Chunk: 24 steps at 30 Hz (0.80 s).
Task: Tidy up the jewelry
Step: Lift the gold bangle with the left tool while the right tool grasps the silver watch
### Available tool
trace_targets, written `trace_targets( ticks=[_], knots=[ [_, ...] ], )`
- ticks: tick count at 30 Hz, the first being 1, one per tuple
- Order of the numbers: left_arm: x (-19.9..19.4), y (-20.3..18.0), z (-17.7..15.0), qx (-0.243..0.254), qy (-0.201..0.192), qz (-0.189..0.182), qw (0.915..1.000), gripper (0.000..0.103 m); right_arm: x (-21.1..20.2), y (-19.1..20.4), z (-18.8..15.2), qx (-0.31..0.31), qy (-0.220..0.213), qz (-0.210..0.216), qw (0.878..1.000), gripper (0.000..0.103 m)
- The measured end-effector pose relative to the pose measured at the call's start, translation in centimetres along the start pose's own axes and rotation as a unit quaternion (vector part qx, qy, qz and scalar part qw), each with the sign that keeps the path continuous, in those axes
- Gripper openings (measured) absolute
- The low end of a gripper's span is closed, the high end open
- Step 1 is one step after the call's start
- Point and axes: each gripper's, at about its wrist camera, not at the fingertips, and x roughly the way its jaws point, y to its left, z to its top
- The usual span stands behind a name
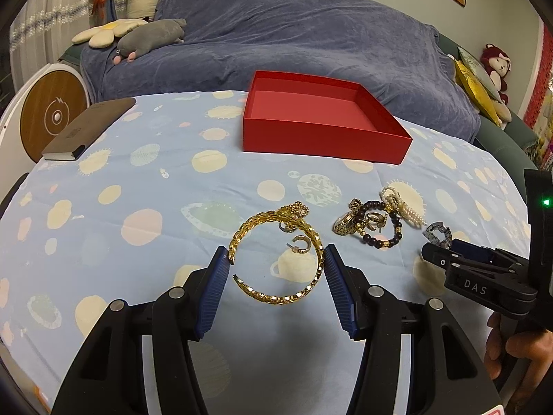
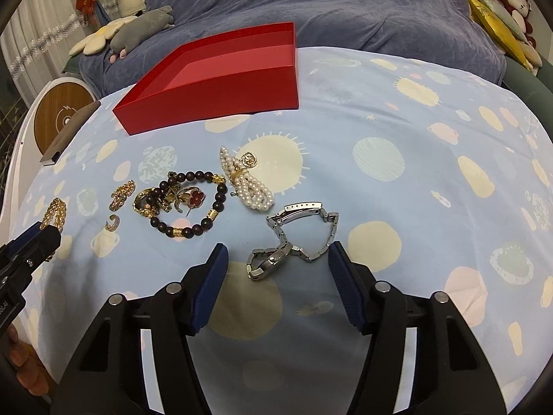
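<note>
On spotted tablecloth (image 2: pixel 397 110), red box (image 1: pixel 325 138), blue-draped sofa (image 1: pixel 293 34)

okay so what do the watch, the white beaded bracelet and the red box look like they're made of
Watch: polished silver-toned metal, probably steel, judging by its shiny linked band. White beaded bracelet: several strands of glossy cream beads, pearl or imitation, with a gold-coloured clasp band. Red box: matte, thin flat walls with crisp folded corners, likely cardboard.

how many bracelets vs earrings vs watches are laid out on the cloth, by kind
Bracelets: 3, gold chain bangle, dark bead bracelet, pearl bracelet
Watches: 1, silver metal watch
Small loose hoop earrings: 2, and
Tangled gold pieces inside the bead bracelet: cannot count
Total countable: 6
</note>
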Motion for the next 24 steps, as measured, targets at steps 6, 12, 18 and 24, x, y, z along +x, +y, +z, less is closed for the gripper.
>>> trace_targets(
  ticks=[6,12,18,24],
  knots=[
    [-0.1,0.2,-0.1,-0.001,-0.001,0.0,1.0,0.054,-0.1,-0.5,0.0,0.009,-0.004,0.008,1.0,0.027],
    [-0.1,0.2,0.0,0.0,0.0,0.001,1.0,0.054,-0.3,-0.9,-0.1,0.012,-0.005,0.018,1.0,0.013],
    [-0.3,-0.1,0.1,0.0,-0.001,0.002,1.0,0.054,-1.4,-1.0,-0.1,0.016,-0.017,0.025,0.999,0.013],
    [-1.2,-1.0,0.8,-0.001,-0.012,-0.007,0.9999,0.054,-3.7,-1.1,0.5,0.018,-0.043,0.037,0.998,0.009]
  ],
)
